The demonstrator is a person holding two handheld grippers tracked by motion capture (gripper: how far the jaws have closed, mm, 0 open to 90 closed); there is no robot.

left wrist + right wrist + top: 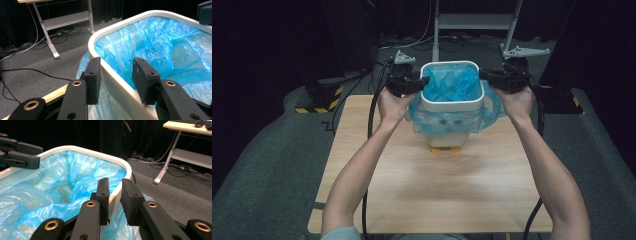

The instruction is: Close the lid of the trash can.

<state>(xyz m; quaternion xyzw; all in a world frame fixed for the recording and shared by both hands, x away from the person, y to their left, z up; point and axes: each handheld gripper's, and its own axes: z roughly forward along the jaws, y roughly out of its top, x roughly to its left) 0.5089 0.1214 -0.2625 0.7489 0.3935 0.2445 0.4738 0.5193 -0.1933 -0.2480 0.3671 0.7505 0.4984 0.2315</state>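
**Both grippers at the rim of the lined bin**

We see the left gripper (116,75) with one of its fingers (93,78) outside the white rim and the other inside, against the blue bin liner (160,47); they straddle the rim with a gap on the outer side, so we read them as released; the right gripper (115,200) straddles the opposite rim, its fingers (103,197) narrow around the rim and liner, though we cannot tell whether they press on it. The small white waste bin (452,102) stands upright near the far edge of the wooden table (432,195), the liner's edge draped over its outside; the person's hands hold the grippers on either side; beyond lie grey carpet, cables and a desk frame (474,22).
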